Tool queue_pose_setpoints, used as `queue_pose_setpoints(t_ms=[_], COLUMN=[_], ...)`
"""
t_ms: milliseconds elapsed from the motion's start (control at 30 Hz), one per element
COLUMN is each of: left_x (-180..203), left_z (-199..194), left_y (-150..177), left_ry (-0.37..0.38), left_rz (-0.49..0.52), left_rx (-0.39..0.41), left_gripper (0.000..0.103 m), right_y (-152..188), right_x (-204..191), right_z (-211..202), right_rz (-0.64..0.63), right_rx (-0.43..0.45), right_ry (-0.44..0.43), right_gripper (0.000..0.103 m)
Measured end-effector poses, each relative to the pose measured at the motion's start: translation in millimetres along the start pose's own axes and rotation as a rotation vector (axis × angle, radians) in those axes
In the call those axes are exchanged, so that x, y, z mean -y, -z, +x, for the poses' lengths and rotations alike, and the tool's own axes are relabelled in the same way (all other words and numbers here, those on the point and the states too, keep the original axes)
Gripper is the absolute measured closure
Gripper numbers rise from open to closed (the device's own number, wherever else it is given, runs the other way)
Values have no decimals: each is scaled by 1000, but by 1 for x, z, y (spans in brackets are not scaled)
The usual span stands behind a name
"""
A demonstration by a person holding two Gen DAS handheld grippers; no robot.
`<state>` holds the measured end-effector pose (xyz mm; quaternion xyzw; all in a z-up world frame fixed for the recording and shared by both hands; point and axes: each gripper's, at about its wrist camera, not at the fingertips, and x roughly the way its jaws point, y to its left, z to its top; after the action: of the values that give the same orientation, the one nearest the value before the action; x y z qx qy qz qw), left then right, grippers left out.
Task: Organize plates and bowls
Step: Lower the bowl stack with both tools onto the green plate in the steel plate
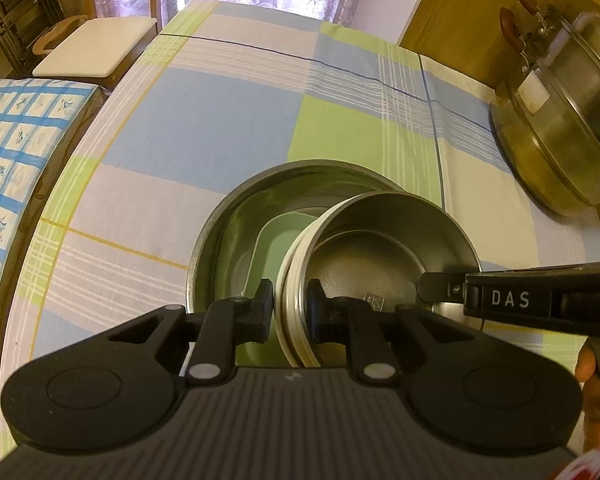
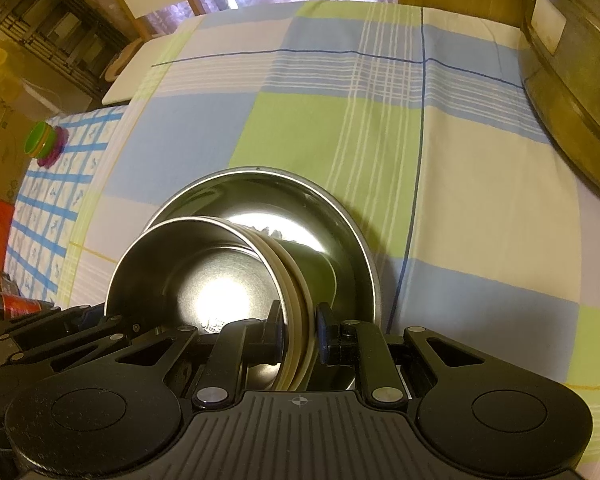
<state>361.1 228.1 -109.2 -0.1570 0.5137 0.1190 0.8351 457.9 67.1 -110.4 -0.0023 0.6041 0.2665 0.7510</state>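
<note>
Two hand-held grippers pinch one small steel bowl, which sits tilted inside a big steel bowl point(image 1: 220, 232) on a checked cloth. Going from the left, the left hand-held gripper point(image 1: 290, 304) is squeezed onto the near left rim of the small steel bowl point(image 1: 380, 240), where a cream ring runs round the edge. A pale green dish point(image 1: 272, 240) lies under it, inside the big bowl. The right hand-held gripper point(image 2: 298, 326) is clamped on the opposite rim. To do this well, I think both should lower it slowly and level, so it sits flat, then let go together. White letters on the right one read "DAS". A tiny stamp inside the small bowl is too blurry to read. Far right stands a large metal steamer pot point(image 1: 560, 128).
</note>
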Motion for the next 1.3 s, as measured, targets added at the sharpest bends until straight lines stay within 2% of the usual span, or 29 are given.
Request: queue_pose_setpoints(t_ms=[167,467,567,633,733,1067,1300], left_x=[2,3,2,3,3,3,6], left_z=[0,0,-1,-2,-3,-11,-22], left_y=[2,3,2,2,1,0,1], left_ry=[-1,2,5,5,6,15,24], left_rz=[17,40,40,44,48,65,93], left_rx=[10,15,12,14,16,28,55], left_gripper=[88,83,83,83,83,83,83], right_y=[1,4,4,3,3,5,9], right_x=[0,-3,-4,-4,-5,-6,-8], right_z=[0,-4,-7,-10,-12,-17,-25], right_rz=[2,-21,-27,-29,-28,-21,-7], right_rx=[5,19,27,34,38,48,64], right_ry=[-1,1,-7,-6,-6,-6,-7], right_gripper=[86,84,79,72,65,59,52])
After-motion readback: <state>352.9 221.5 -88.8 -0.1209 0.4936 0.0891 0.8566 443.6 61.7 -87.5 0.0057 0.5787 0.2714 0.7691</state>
